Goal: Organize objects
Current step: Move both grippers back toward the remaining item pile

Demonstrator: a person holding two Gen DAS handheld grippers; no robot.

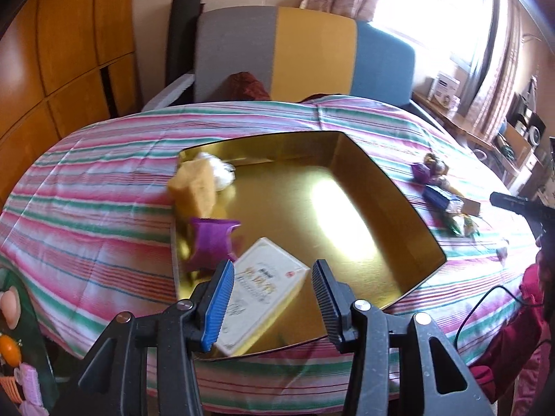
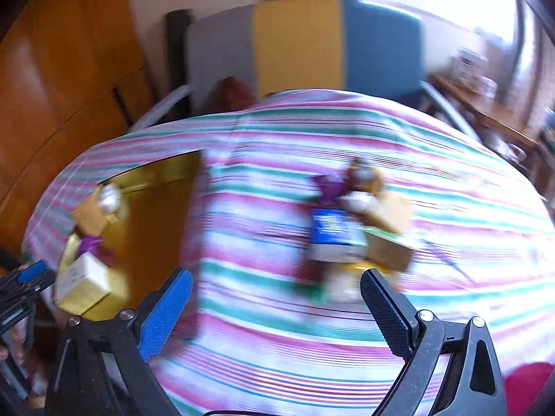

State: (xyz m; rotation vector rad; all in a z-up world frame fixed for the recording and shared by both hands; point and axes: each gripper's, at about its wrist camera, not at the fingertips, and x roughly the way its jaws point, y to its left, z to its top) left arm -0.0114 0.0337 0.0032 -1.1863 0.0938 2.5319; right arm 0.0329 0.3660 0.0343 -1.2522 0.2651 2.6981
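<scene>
Nearest the lens, the left gripper (image 1: 270, 298) stands half open above the near corner of the gold tray (image 1: 392, 187), its pads clear of the white and gold box (image 1: 267, 287) lying tilted below them. Beneath everything spreads the striped cloth (image 1: 104, 187). Inside the tray's left side, from near to far, sit the white and gold box, a purple packet (image 1: 211, 242), a yellow block (image 1: 196, 187) and a white wrapper (image 1: 222, 170). The right gripper (image 2: 275, 301) gapes wide and empty over the cloth, near a blurred pile with a blue box (image 2: 333, 235), right of the tray.
</scene>
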